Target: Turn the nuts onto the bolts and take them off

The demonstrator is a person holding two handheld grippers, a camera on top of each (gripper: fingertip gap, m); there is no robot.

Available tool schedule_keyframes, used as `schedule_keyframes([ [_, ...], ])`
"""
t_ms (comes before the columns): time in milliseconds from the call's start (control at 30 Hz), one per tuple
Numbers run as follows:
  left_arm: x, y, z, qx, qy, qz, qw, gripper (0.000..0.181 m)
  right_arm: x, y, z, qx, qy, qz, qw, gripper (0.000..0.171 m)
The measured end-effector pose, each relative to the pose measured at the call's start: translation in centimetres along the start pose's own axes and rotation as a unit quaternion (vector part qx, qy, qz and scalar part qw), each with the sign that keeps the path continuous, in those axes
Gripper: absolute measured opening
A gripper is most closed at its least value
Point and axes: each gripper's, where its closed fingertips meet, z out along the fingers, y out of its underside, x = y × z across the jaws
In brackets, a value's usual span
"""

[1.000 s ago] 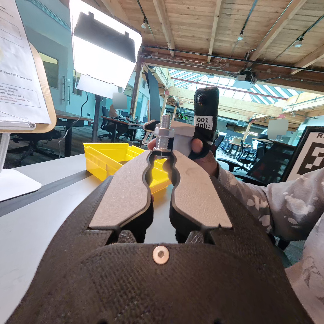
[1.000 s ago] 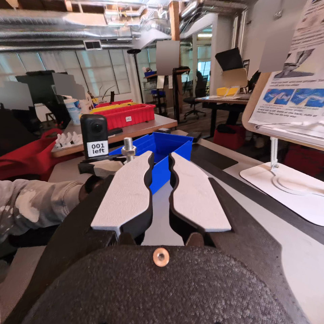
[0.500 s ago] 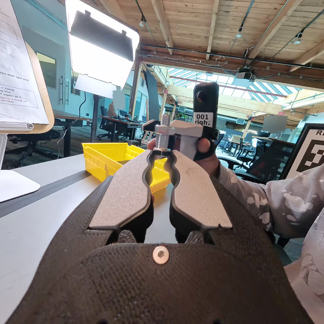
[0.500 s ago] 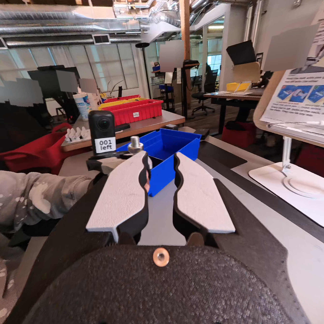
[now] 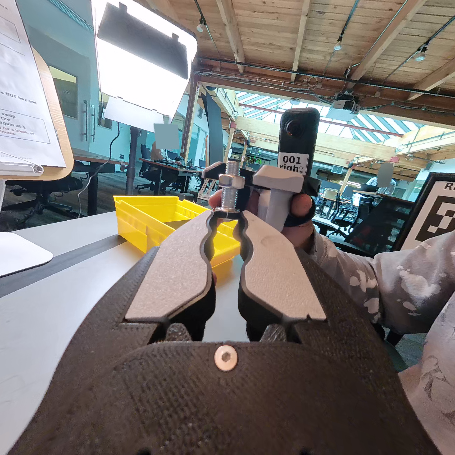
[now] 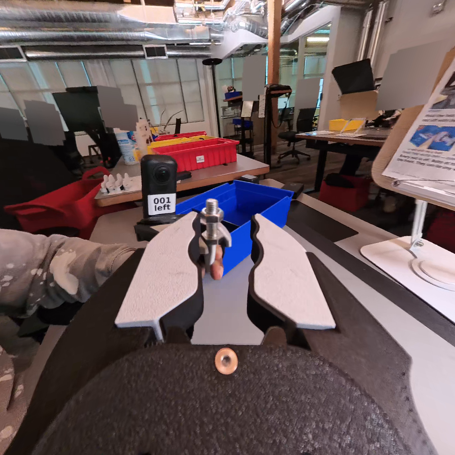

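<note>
Since a second ago the right gripper (image 6: 225,222) has swung across toward the bolt, so that in the right wrist view the bolt (image 6: 212,222) now stands between its spread fingers, where before it showed off to the left of them; the nut (image 6: 212,216) sits high on the thread, just below the bolt's tip, and it looks higher on the shaft than in the earlier left wrist picture; the right gripper's jaws stand apart, the left finger close beside the nut, though whether it touches I cannot tell, and the right finger well clear. In the left wrist view the left gripper (image 5: 225,216) is clamped on the bolt's (image 5: 228,189) head, holding it upright with the thread pointing up; the nut (image 5: 231,181) there sits level with the right gripper's (image 5: 248,181) fingers, which reach in from behind and to the right; a hand (image 5: 299,211) in a pale speckled sleeve holds that gripper. Beyond the bolt a yellow bin (image 5: 157,216) rests on the grey table (image 5: 61,307), near the left gripper's tips; in the right wrist view a blue bin (image 6: 248,206) lies on the same table (image 6: 221,307) just behind the bolt, and a white stand base (image 6: 406,261) sits off to the right.
</note>
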Motion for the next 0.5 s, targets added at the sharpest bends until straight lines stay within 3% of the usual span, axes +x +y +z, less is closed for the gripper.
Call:
schedule_keyframes([
  [133, 0.0, 0.0, 0.0, 0.002, -0.001, -0.006, 1.0, 0.018, 0.3, 0.5, 0.2, -0.009, 0.008, -0.002, 1.0, 0.039],
  [167, 0.1, -0.3, -0.1, 0.008, 0.007, -0.01, 1.0, 0.018, 1.2, 0.3, -0.1, -0.005, 0.031, 0.007, 0.999, 0.021],
  [233, 0.1, -0.4, -0.2, 0.006, 0.002, 0.0, 1.0, 0.018, 2.9, -0.4, -1.1, 0.022, 0.067, 0.006, 0.998, 0.012],
  [400, -0.1, -0.1, 0.0, 0.003, -0.002, -0.004, 1.0, 0.017, 0.8, -0.2, -0.4, 0.006, 0.015, 0.001, 1.0, 0.038],
  [500, 0.1, 0.0, 0.1, 0.0, 0.0, -0.001, 1.0, 0.018, -0.4, 0.5, 0.4, -0.01, -0.002, -0.007, 1.0, 0.043],
])
